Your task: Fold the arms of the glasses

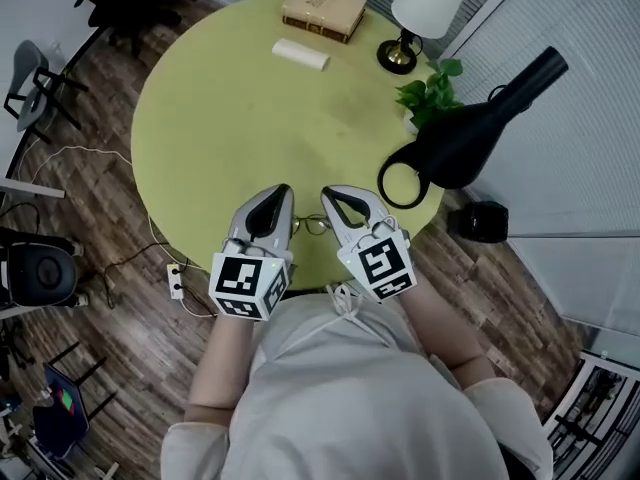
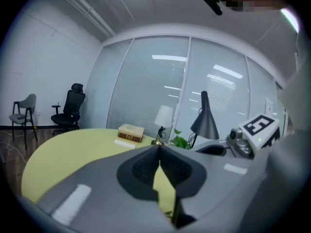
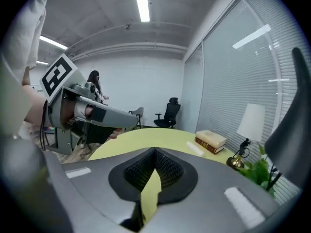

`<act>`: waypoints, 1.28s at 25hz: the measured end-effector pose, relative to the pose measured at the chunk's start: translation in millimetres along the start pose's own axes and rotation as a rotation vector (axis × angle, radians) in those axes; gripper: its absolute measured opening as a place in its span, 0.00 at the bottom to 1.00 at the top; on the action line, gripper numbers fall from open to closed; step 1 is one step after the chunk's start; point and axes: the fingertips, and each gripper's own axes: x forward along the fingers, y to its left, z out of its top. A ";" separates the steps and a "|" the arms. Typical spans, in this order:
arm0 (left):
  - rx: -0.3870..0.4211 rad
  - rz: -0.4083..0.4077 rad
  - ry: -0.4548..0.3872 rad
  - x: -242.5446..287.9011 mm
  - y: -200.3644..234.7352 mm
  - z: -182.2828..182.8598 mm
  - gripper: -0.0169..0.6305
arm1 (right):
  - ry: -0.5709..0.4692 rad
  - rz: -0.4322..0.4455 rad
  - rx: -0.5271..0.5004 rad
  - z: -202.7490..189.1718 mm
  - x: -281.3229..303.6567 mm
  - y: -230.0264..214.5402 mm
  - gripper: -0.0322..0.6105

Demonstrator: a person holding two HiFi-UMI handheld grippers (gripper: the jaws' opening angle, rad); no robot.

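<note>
Round and yellow-green, the bench stood on a wood floor in a glass-walled office, with a book, a white-shaded lamp and a potted plant at its far side. The glasses lay by its near edge, between the left gripper and the right gripper. Both grippers hovered above the bench, each with its fingers pressed together on nothing.

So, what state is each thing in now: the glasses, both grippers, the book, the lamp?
glasses: lying on the table, held by neither gripper; arms too small to judge.
left gripper: fingers shut, empty.
right gripper: fingers shut, empty.
book: closed, lying flat.
lamp: upright.
</note>
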 end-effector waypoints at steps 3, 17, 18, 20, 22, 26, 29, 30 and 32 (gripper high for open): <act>0.040 -0.004 -0.098 -12.3 -10.1 42.2 0.04 | -0.105 -0.103 0.034 33.1 -22.1 -19.2 0.05; 0.134 0.026 -0.168 -36.1 -28.8 75.2 0.04 | -0.228 -0.164 0.075 68.7 -62.5 -28.6 0.05; 0.135 0.027 -0.167 -36.8 -29.1 75.3 0.04 | -0.226 -0.156 0.070 69.2 -62.1 -26.1 0.05; 0.139 0.026 -0.169 -37.9 -31.2 76.1 0.04 | -0.220 -0.144 0.059 68.6 -60.9 -22.9 0.05; 0.145 0.026 -0.171 -37.9 -33.1 76.4 0.04 | -0.215 -0.136 0.063 67.7 -60.0 -22.4 0.05; 0.140 0.034 -0.159 -34.7 -31.8 73.1 0.04 | -0.202 -0.125 0.089 65.5 -59.3 -23.7 0.05; 0.131 0.043 -0.159 -35.2 -29.7 72.8 0.04 | -0.189 -0.151 0.087 63.1 -59.3 -26.9 0.05; 0.129 0.046 -0.162 -35.5 -29.4 73.4 0.04 | -0.186 -0.165 0.086 61.8 -59.1 -28.5 0.05; 0.124 0.051 -0.165 -35.4 -28.6 73.6 0.04 | -0.179 -0.180 0.086 58.7 -58.8 -29.7 0.05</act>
